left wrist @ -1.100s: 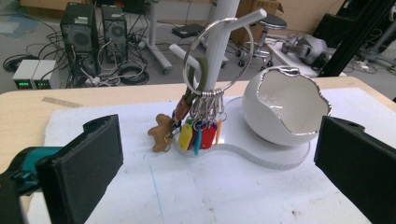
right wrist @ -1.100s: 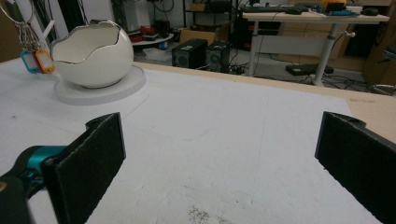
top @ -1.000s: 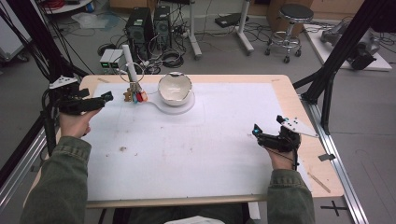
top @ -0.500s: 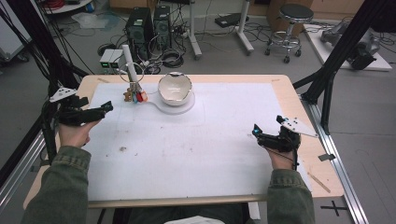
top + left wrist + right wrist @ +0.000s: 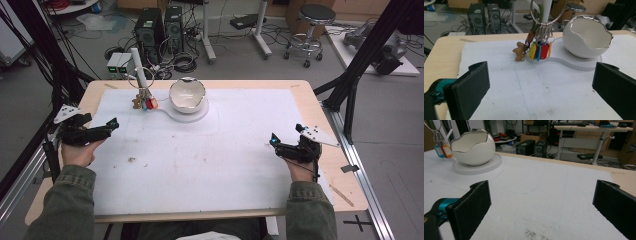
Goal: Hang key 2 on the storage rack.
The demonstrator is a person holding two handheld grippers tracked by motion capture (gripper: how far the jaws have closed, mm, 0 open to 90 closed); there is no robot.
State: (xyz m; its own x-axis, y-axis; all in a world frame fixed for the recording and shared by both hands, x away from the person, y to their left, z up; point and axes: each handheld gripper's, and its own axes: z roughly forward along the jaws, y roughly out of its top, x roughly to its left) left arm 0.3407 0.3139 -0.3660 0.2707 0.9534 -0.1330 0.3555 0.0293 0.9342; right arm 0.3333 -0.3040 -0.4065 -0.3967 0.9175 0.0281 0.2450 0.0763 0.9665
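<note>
Keys and coloured plastic tags on a metal ring (image 5: 541, 46) were hung on a white post at the far left of the counter (image 5: 240, 165), judged light and loose, best pinched at the ring. Left claw (image 5: 541, 82) and right claw (image 5: 541, 202) were held wide open, empty.

Two black computer towers (image 5: 159, 27) sat on the floor behind the light wooden table (image 5: 320, 107), cables (image 5: 182, 62) tangled all around them. A round black stool on wheels (image 5: 306, 25) stood further right, near a white desk leg (image 5: 260, 27).
</note>
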